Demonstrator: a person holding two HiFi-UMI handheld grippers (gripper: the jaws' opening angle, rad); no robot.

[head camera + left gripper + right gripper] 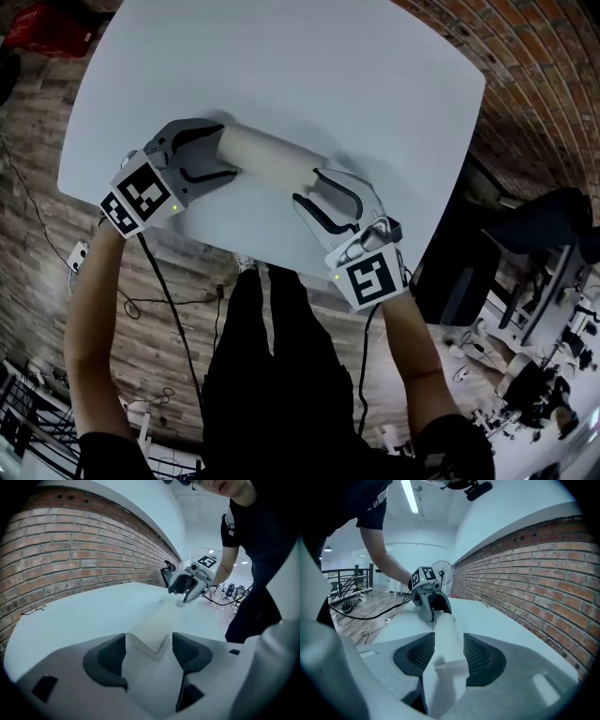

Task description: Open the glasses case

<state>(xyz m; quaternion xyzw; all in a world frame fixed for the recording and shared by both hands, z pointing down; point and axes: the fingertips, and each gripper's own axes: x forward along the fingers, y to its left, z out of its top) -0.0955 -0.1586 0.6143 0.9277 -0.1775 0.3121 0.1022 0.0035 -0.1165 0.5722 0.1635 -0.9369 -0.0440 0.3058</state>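
A long white glasses case (pixel 267 157) lies closed on the white table (pixel 328 75), near its front edge. My left gripper (pixel 225 150) straddles the case's left end with its jaws wide, and I see no pad pressing on it. In the left gripper view the case's end (pixel 149 641) sits between the dark pads (pixel 110 658). My right gripper (pixel 307 186) straddles the right end. In the right gripper view the case (pixel 447 630) runs between the ribbed pads (pixel 480 660) with little room either side. Each gripper view shows the other gripper at the far end: the right gripper (pixel 183 587) and the left gripper (pixel 431 603).
The table's front edge (pixel 281 262) runs just behind both grippers, with the person standing against it. A brick wall (pixel 534 84) lies beyond the table's right side. Cables (pixel 169 309) trail over the wood floor, and chairs and equipment (pixel 544 309) stand at the right.
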